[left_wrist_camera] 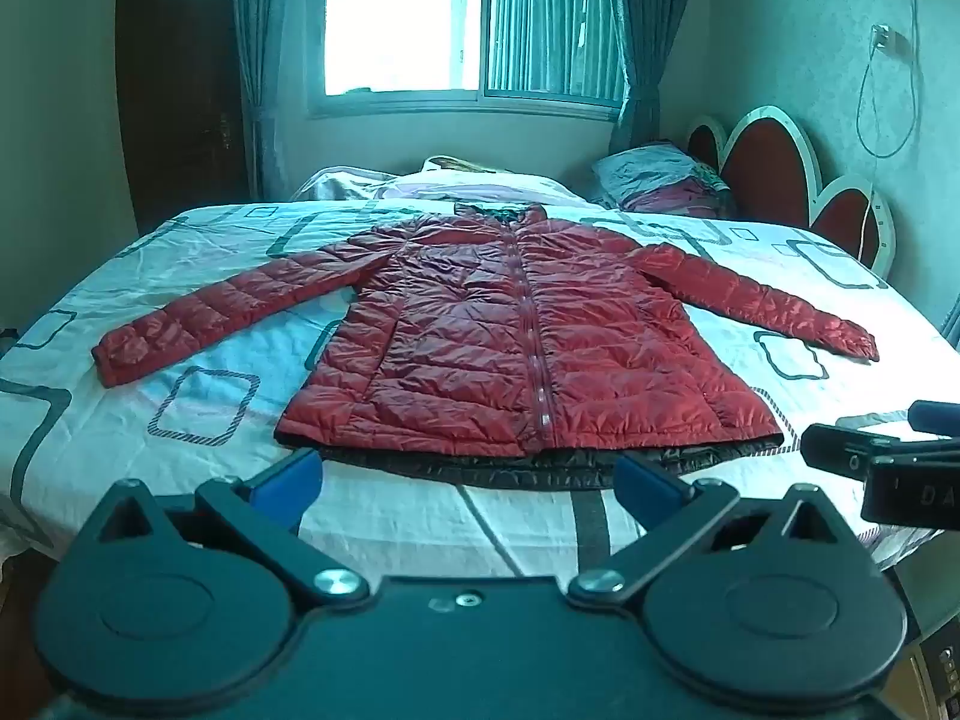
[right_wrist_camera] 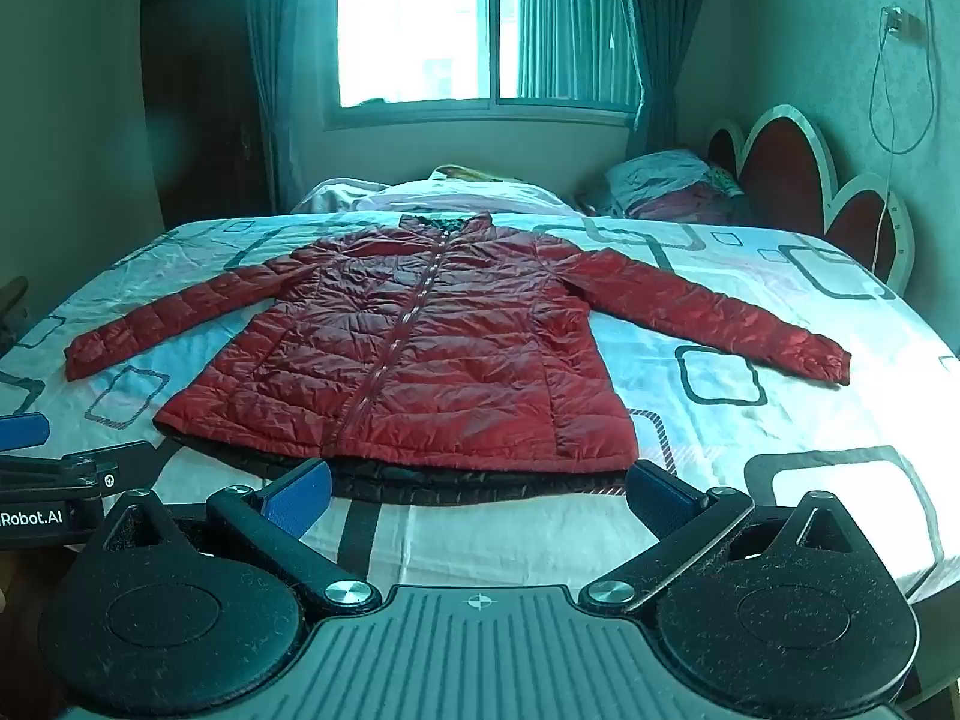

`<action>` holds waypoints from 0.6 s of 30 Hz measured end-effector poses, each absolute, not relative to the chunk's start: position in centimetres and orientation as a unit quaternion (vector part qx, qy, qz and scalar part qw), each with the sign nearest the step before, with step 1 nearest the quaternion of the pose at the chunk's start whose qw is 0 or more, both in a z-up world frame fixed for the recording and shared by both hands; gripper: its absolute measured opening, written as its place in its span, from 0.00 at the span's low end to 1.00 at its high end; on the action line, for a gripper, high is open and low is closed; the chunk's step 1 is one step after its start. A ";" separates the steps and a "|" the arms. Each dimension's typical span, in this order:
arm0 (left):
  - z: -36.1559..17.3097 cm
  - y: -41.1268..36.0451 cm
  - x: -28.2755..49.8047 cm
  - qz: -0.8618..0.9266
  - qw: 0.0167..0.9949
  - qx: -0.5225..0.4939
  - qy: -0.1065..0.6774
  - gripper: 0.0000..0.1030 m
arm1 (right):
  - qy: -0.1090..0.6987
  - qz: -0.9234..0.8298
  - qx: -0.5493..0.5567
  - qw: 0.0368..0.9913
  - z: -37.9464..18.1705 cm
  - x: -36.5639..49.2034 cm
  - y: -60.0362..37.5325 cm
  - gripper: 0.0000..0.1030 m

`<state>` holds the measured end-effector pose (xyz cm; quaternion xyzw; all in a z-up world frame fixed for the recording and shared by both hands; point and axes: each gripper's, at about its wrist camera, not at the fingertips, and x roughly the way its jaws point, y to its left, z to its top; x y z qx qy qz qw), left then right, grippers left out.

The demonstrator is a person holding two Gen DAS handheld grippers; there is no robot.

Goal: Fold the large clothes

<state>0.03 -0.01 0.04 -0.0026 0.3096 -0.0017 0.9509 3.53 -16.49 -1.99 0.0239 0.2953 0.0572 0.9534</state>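
Red quilted jacket [left_wrist_camera: 510, 336] laid flat and face up on the bed [left_wrist_camera: 180, 408], zipped down the middle, collar at the far end by the pillows, hem at the near edge with a dark lining strip peeking out beneath it; both sleeves are spread wide, the left cuff [left_wrist_camera: 123, 360] reaching out to the left, the right cuff [left_wrist_camera: 852, 339] angled off to the right; the left gripper [left_wrist_camera: 468, 480] hovers just short of the hem, blue pads spread wide apart, nothing held between them; the right gripper [right_wrist_camera: 480, 489] sits alongside it, near the hem too, its fingers equally wide and holding nothing, and from its view the jacket [right_wrist_camera: 414, 360] sits a touch left of centre on the patterned sheet [right_wrist_camera: 750, 420]; at the far right a pile of folded bedding [right_wrist_camera: 672, 186] rests against the red scalloped headboard [right_wrist_camera: 786, 174], and a window [left_wrist_camera: 456, 24] glows behind drawn curtains on the far wall
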 end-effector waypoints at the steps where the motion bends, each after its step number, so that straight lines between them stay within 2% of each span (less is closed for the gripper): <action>1: 0.0 0.1 -0.1 0.001 0.953 -0.006 0.304 1.00 | 0.297 0.058 0.024 0.953 -2.0 3.5 -16.5 1.00; 18: 0.5 0.1 -0.3 0.005 0.953 -0.002 0.303 1.00 | 0.295 0.058 0.026 0.954 -1.8 3.6 -16.6 1.00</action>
